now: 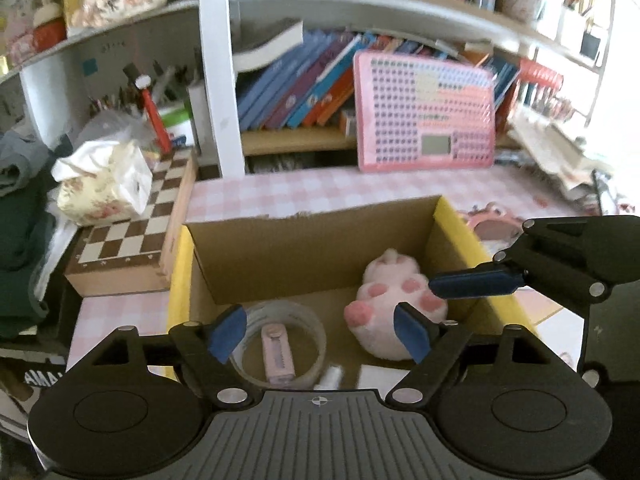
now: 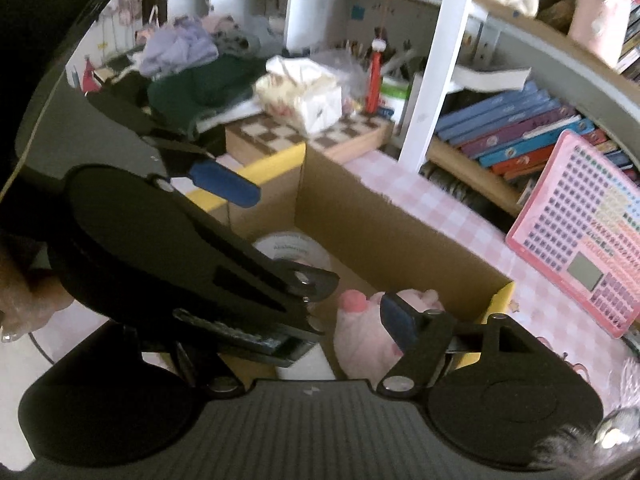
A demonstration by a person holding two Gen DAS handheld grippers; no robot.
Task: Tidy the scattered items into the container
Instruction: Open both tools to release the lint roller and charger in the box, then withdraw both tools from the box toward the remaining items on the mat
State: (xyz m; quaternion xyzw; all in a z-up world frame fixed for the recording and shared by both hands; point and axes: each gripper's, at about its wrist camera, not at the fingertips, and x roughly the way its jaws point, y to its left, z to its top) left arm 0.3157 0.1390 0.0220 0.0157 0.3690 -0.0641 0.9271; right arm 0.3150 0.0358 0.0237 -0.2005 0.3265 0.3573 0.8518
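The left gripper (image 1: 320, 330) is being held with fingers (image 1: 228, 334) spread wide and empty; the right gripper's (image 2: 320, 320) fingers (image 2: 396, 322) likewise. Beyond both fingertips, a pink plush paw toy (image 1: 394, 304) is lying inside the open brown cardboard box (image 1: 304, 252), beside a clear tape roll (image 1: 280, 344).

Daylight blows out the right edge of the left view; shelves (image 1: 360, 4) bend hard from fisheye, everything's a bit soft, corners go dark.
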